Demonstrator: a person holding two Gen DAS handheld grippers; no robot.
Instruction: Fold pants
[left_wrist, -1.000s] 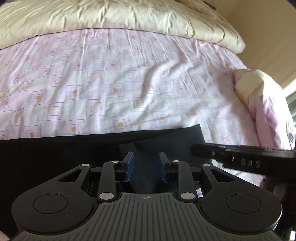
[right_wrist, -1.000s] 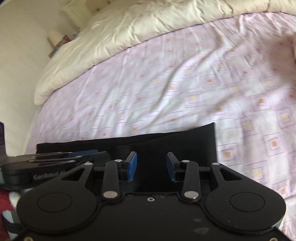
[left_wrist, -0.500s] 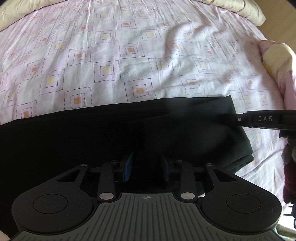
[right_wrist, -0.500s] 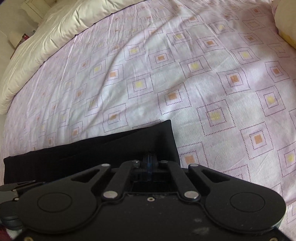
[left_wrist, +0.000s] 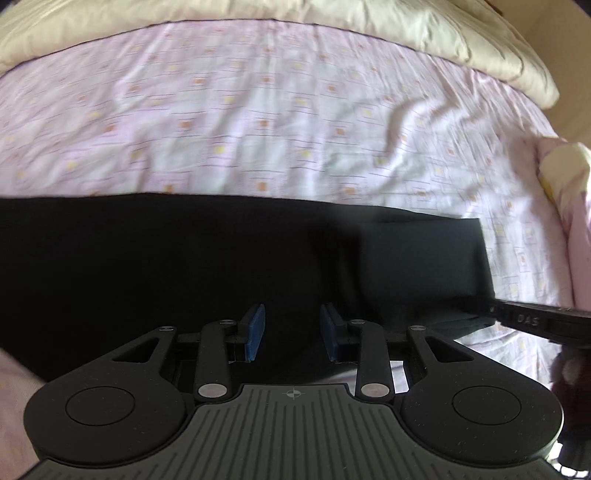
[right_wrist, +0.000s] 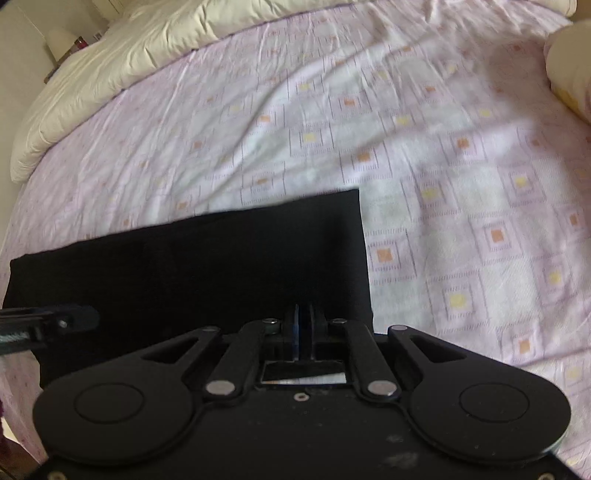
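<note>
Black pants (left_wrist: 207, 258) lie flat as a long folded band across the near part of the bed; they also show in the right wrist view (right_wrist: 207, 266). My left gripper (left_wrist: 291, 332) is open, its blue pads apart over the pants' near edge. My right gripper (right_wrist: 302, 332) is shut at the near edge of the pants close to their right end; I cannot see if cloth sits between the pads. The right gripper's tip shows at the right of the left wrist view (left_wrist: 535, 319), and the left gripper's tip at the left of the right wrist view (right_wrist: 48, 321).
The bed has a pink sheet with square prints (left_wrist: 295, 122). A cream duvet (left_wrist: 332, 18) is bunched along the far side. A pink and cream pillow (left_wrist: 569, 192) lies at the right. A nightstand with small items (right_wrist: 70, 40) stands beyond the far left corner.
The right gripper closed a second ago and stays shut. Both views tilted down, then back up, and the pants now lie further from the cameras. The left gripper stays open.
</note>
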